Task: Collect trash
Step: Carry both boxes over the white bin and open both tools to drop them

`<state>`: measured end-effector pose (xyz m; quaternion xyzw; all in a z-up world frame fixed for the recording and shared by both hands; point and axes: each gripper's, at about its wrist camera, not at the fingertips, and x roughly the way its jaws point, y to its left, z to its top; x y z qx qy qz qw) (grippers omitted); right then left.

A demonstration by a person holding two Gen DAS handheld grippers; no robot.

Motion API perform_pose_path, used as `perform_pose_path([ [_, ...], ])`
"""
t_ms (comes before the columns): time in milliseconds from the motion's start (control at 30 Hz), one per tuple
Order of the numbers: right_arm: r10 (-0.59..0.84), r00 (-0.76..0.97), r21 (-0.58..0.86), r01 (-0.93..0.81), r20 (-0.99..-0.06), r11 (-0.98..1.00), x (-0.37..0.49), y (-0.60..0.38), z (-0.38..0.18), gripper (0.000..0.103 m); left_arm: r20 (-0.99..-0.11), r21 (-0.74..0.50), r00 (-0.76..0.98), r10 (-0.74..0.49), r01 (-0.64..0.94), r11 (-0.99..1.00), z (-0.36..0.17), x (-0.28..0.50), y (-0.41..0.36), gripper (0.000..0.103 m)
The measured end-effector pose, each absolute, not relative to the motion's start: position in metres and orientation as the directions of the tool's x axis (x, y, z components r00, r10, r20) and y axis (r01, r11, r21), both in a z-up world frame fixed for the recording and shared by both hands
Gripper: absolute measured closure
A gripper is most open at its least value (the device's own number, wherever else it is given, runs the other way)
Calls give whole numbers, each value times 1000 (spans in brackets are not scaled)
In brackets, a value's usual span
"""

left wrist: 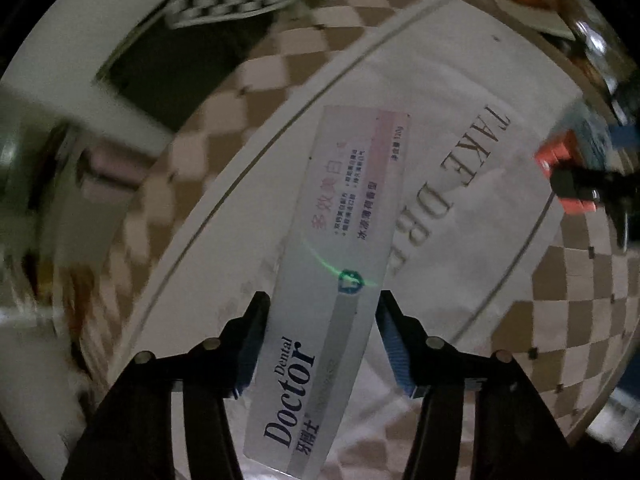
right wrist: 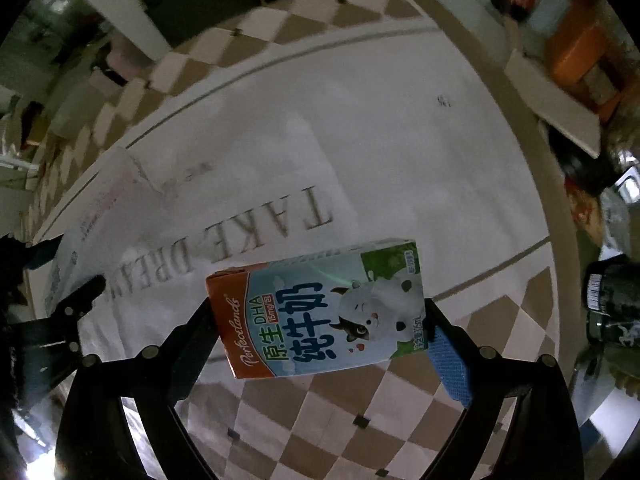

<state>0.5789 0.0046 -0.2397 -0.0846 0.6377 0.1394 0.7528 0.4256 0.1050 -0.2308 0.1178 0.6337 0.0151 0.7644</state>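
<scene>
My left gripper (left wrist: 320, 304) is shut on a long white toothpaste box (left wrist: 332, 264) printed "Dental Doctor", held lengthwise between the blue pads above a white mat (left wrist: 460, 92). My right gripper (right wrist: 320, 312) is shut on a small milk carton (right wrist: 320, 300) with a cartoon cow and an orange end, held above the same white mat (right wrist: 380, 128) lettered "TAKE DREAM". The toothpaste box also shows at the left in the right wrist view (right wrist: 92, 216), with the left gripper's dark fingers (right wrist: 80, 292) below it. The right gripper shows at the right edge of the left wrist view (left wrist: 576, 184).
The mat lies on a brown and white checkered floor (right wrist: 320, 420). A dark bottle (right wrist: 612, 300) stands at the right edge. An orange box (right wrist: 576, 60) and a flat board (right wrist: 556, 100) lie at the upper right. A dark opening (left wrist: 168, 60) is at the back.
</scene>
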Motion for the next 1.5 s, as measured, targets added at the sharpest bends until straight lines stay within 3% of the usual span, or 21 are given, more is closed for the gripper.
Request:
perform_pose_path([
  [333,171,211,75,-400,-962,913,446,16,-205,6,-933,111,318,168,-188,976,-171,254,108,53],
  [600,209,252,81,-440,-945,894,281,12,-199,7,-919,15,370,138,-315,949,-183,110,157,53],
  [867,203,202,100,-430,-958,897,107,-18,-226,6,-950,-135,311,-1,-411,902,-224,-28,143,53],
  [1100,172,33,140,-444,-985,885,10,-50,-299,6,-965,-258,180,-189,-561,786,-318,-103,138,53],
  [1500,40,-182,121,-460,-982,879,-12,-64,-552,6,-935,-224,-23,-355,-737,638,-615,-115,152,52],
])
